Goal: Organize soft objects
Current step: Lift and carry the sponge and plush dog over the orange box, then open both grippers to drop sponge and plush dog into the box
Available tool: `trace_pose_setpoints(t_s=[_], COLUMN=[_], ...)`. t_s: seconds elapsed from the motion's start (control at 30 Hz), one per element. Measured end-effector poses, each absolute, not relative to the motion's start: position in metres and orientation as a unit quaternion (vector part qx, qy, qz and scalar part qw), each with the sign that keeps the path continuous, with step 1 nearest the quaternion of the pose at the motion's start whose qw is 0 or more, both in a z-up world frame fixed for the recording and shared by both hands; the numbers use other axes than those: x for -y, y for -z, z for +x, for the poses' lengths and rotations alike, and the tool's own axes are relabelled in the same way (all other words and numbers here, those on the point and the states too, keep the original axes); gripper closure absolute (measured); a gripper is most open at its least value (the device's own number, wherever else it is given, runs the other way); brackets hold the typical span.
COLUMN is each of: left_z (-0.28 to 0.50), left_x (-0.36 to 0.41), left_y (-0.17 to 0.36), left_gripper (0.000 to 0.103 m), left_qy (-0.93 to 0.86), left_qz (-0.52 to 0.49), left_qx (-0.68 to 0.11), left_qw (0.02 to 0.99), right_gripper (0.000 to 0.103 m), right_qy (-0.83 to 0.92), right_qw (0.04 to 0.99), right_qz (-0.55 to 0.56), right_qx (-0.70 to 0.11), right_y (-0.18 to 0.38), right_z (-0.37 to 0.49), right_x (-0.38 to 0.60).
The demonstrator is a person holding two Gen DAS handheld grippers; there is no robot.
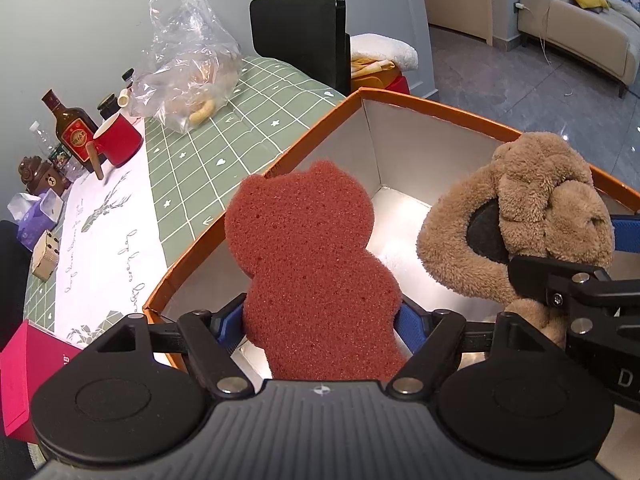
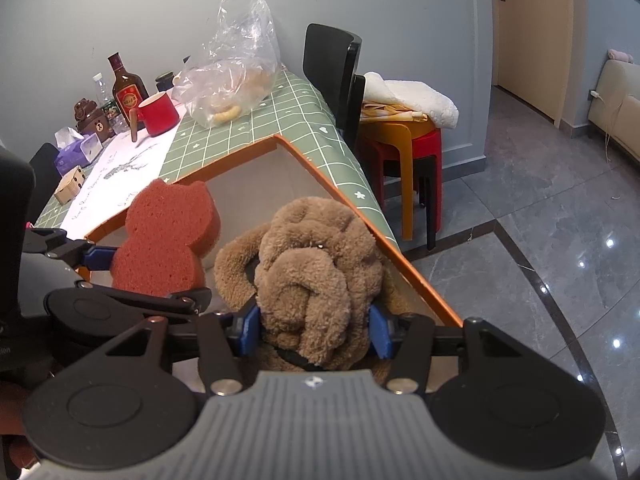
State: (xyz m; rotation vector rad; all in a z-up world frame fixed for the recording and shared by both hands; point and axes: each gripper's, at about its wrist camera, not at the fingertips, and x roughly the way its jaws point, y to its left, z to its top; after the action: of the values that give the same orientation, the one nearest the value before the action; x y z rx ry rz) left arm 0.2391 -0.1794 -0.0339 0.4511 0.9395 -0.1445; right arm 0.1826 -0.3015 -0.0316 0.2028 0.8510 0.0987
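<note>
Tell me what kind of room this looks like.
Probably a home dining area opening onto a living room: a table with a green checked cloth, stacked plastic stools, and a beige sofa beyond.

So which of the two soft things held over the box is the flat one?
The red sponge, in the left tool. It is a flat cut-out slab; the brown plush toy is a rounded, fluffy bundle.
</note>
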Motion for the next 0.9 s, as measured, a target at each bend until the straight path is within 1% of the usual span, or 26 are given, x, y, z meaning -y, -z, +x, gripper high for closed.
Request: trace_pose_setpoints(t_s=[0.13,0.3,0.4,0.5,0.63,0.9], left_z=[0.238,0.234,0.231,0.23,0.229,0.216], left_x=[0.18,0.18,0.182,0.18,0.175,0.172], left_y=[0.027,0.02,0.017,0.013,0.004,-0.008], left_gripper=[0.013,0.012,0.01,0.004,0.0,0.0], left_qy=[0.074,0.084,0.089,0.094,0.097,0.094], left_qz=[0.212,0.216,0.216,0.203,0.176,0.202], left_qx=[-0.444,-0.436,-0.432,-0.436,-0.438,-0.424], left_qw=[0.868,0.869,0.871,0.872,0.876,0.878], right_gripper=[0.044,0.032,0.031,0.031,0.031,0.031], right_qy=[-0.047,-0.039,-0.043,-0.046,-0.045,-0.049], right_qw=[0.905,0.915,0.918,0.92,0.921,0.921], right_qz=[0.11,0.122,0.134,0.133,0.139,0.139], right_qx=[-0.407,-0.383,-0.371,-0.365,-0.361,-0.36], right_y=[0.026,0.014,0.007,0.003,0.0,-0.002], right_z=[0.181,0.174,0.168,0.163,0.159,0.153], right_x=[0.307,0.312,0.315,0.315,0.318,0.317])
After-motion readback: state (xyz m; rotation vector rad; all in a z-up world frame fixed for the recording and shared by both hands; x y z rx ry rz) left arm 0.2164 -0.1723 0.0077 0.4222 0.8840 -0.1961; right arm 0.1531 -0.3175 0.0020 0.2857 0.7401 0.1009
